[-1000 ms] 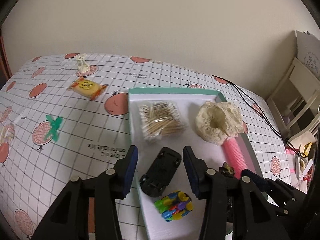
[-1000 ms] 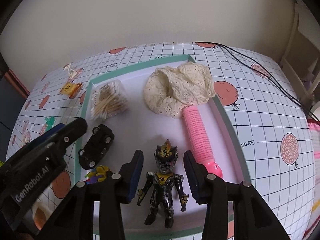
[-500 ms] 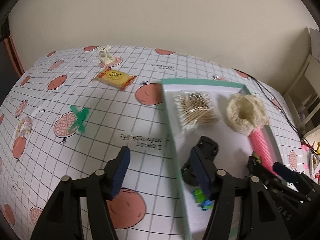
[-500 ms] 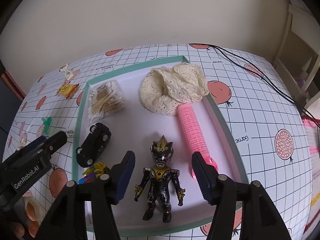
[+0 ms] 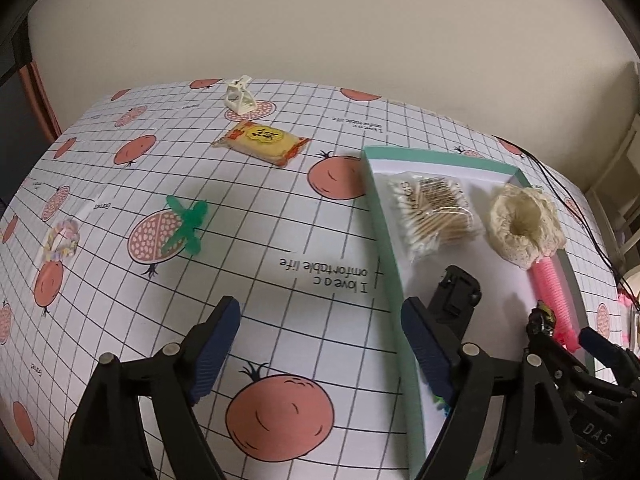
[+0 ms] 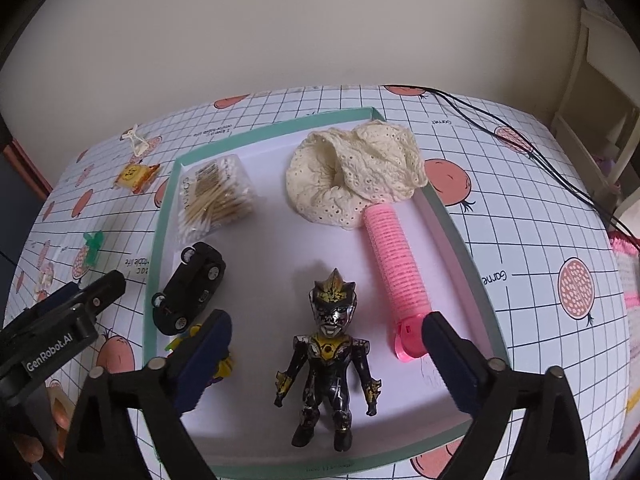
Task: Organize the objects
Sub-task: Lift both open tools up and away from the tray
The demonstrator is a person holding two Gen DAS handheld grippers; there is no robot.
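Note:
A green-rimmed white tray (image 6: 158, 240) holds a black toy car (image 6: 192, 288), a bag of cotton swabs (image 6: 214, 200), a cream lace scrunchie (image 6: 356, 172), a pink hair roller (image 6: 394, 272) and a black-and-gold action figure (image 6: 330, 364). My right gripper (image 6: 324, 324) is open, its fingers wide on either side of the lying figure without touching it. My left gripper (image 5: 320, 312) is open above the tablecloth and the tray's left rim (image 5: 386, 240). On the cloth outside the tray lie a green clip (image 5: 186, 226), a yellow snack packet (image 5: 262, 144), a white clip (image 5: 239, 96) and a pastel hair tie (image 5: 62, 242).
A small multicoloured toy (image 6: 222, 364) is half hidden behind my right gripper's left finger. A black cable (image 6: 520, 140) runs over the table's far right. White furniture (image 6: 592, 80) stands past the right edge. A wall backs the table.
My left gripper has swung left, from around the toy car to over the tablecloth, and opened wider. My right gripper's fingers have spread wide apart from beside the figure's head.

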